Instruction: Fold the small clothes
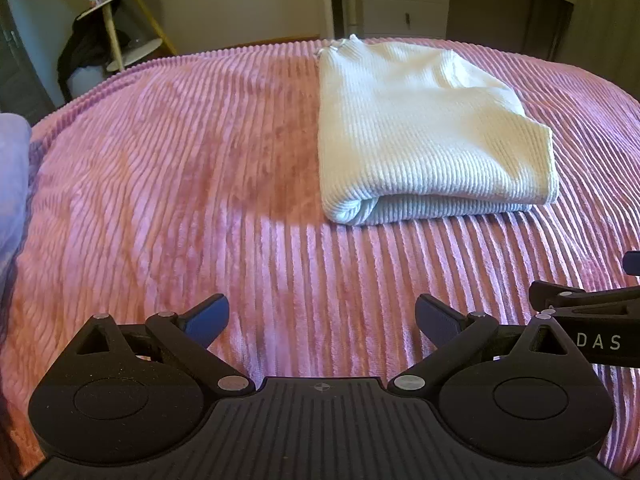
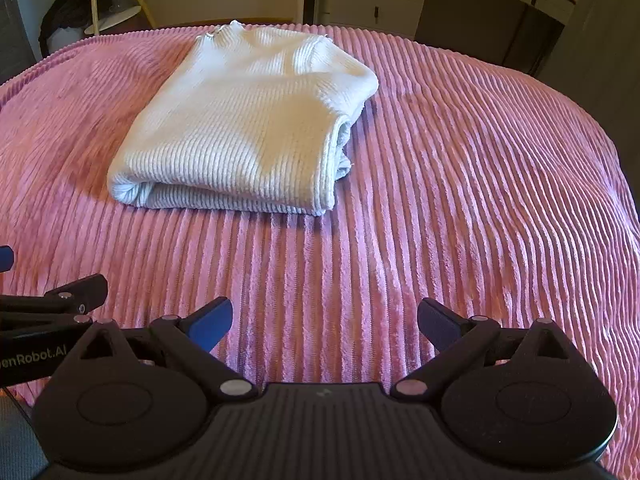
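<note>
Knitwear lies folded on the bed: a white ribbed sweater (image 1: 420, 128) rests in a neat rectangular bundle on the pink corded blanket (image 1: 180, 160), its doubled lower edge turned toward the cameras and its collar toward the far side of the bed. Sunlight falls across its top layer, and a shadow sits on the blanket just to the left of the sweater.

The left gripper (image 1: 322, 320) hovers over bare blanket on the near side of the sweater, well apart from it, with its jaws spread wide and nothing between its blue pads (image 1: 206, 320). The right gripper (image 2: 325, 326) hangs likewise on the near side of the sweater (image 2: 240, 120), to the sweater's right, jaws parted and empty. Each gripper's edge shows at the side of the other's view, so the two sit close beside one another.

Beyond the sweater, past the far edge of the blanket (image 2: 480, 200), stands a grey drawer cabinet (image 1: 404, 4). Further left of the sweater, off the bed, a small white side table (image 1: 120, 20) holds some small items.
</note>
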A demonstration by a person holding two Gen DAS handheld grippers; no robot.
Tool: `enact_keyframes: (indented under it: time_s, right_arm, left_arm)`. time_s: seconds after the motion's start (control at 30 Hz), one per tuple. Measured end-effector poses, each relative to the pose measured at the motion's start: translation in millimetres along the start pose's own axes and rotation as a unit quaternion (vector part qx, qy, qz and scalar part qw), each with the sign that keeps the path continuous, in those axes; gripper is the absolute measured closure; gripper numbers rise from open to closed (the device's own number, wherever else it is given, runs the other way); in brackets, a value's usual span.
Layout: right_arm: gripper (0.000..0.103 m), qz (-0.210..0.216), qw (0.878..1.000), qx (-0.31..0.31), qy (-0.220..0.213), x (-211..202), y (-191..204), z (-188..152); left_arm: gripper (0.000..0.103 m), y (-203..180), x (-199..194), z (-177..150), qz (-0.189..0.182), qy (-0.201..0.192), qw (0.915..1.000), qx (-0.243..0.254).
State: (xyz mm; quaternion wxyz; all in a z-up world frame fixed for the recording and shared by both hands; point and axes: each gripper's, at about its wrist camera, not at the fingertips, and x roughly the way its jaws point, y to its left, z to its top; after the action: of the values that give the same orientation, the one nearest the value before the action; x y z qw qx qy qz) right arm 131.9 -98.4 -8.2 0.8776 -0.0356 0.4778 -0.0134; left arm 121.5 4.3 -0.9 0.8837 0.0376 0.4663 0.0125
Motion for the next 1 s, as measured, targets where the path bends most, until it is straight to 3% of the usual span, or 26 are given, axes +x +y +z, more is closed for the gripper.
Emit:
enact_keyframes:
  time_s: [1.0]
  right_arm:
    - [0.004, 0.001, 1.000, 0.003, -0.006, -3.2, -1.5, 4.3]
  left_arm:
    - [0.001, -0.6, -7.5, 4.6, -0.004, -0.004, 1.0000, -0.005]
